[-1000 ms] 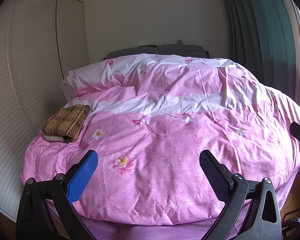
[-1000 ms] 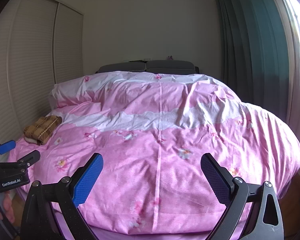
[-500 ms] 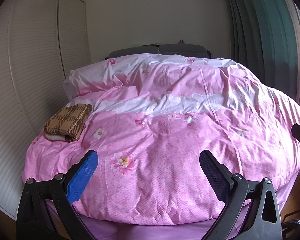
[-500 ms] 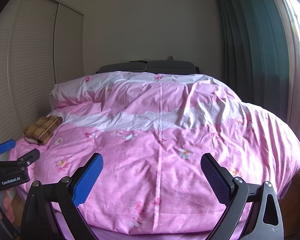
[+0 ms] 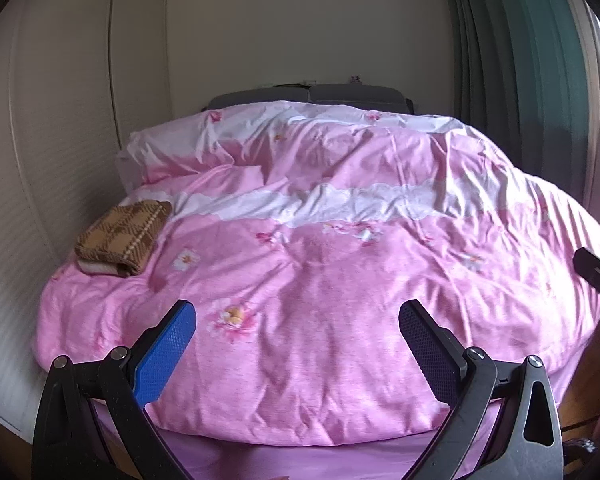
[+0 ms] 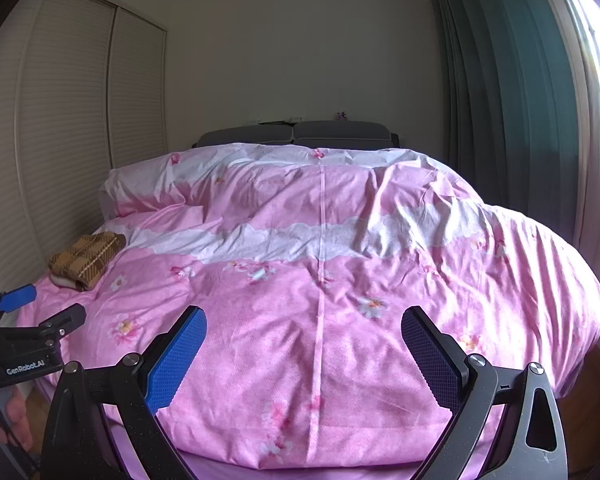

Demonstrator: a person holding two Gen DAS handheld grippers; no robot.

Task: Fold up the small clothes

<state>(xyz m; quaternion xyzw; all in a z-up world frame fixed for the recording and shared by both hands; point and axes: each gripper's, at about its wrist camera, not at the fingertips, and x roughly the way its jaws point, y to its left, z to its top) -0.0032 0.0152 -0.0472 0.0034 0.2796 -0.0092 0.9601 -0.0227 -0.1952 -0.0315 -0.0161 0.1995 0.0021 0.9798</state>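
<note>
A folded brown plaid garment lies on the pink floral duvet near the bed's left edge; it also shows in the right wrist view. My left gripper is open and empty, held above the foot of the bed. My right gripper is open and empty, also over the foot of the bed. The left gripper shows at the left edge of the right wrist view. No other small clothes are in view.
A white louvred wardrobe stands along the left of the bed. Dark green curtains hang on the right by a window. A grey headboard is at the far end. Wooden floor shows at the lower right.
The left wrist view has shifted slightly rightward and back, so the plaid garment sits a little higher. The right gripper has not moved. Both grippers stay open.
</note>
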